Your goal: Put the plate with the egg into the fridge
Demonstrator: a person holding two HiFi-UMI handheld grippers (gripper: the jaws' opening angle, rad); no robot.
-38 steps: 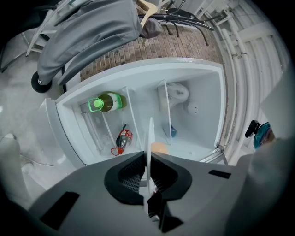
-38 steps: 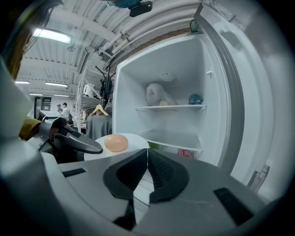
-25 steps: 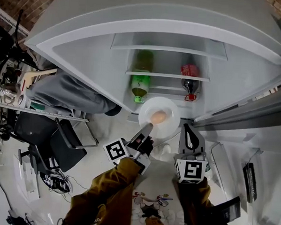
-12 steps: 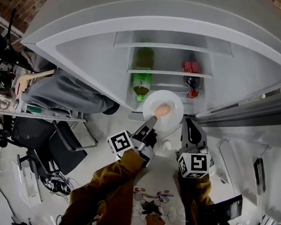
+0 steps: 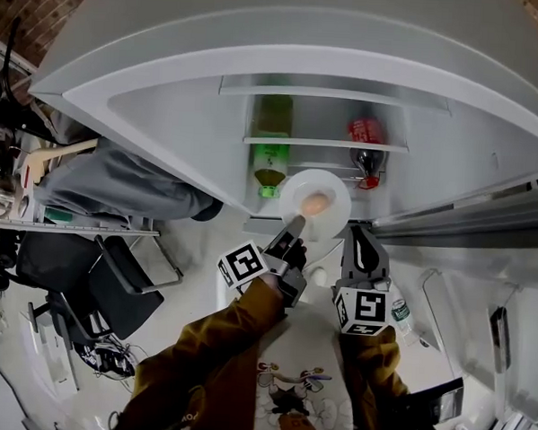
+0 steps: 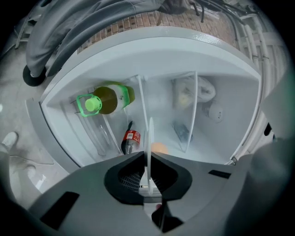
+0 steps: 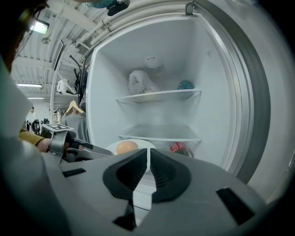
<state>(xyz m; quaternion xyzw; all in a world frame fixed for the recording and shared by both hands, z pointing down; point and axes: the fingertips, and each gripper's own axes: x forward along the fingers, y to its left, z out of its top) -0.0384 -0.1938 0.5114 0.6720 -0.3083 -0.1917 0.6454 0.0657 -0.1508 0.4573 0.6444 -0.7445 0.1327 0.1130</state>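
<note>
A white plate (image 5: 329, 193) carrying a brown egg (image 5: 315, 203) hovers level at the mouth of the open fridge (image 5: 322, 144), in front of its lower shelves. My left gripper (image 5: 295, 224) is shut on the plate's near rim; in the left gripper view the plate (image 6: 150, 138) shows edge-on between the jaws, with the egg (image 6: 160, 148) just beyond. Just right of the plate, my right gripper (image 5: 359, 234) is shut and holds nothing. The right gripper view shows the plate (image 7: 138, 144), the egg (image 7: 126, 147) and the left gripper (image 7: 78, 150) off to its left.
A green bottle (image 5: 270, 158) and a red-labelled cola bottle (image 5: 366, 143) lie on the fridge shelf. A white bag (image 7: 140, 83) sits on an upper shelf (image 7: 159, 96). The open door (image 5: 467, 220) stands to the right. A black chair (image 5: 112, 282) and grey cloth (image 5: 118, 179) are on the left.
Both grippers and the plate with the egg have moved a little forward, toward the fridge opening. The left grip on the plate's rim is unchanged.
</note>
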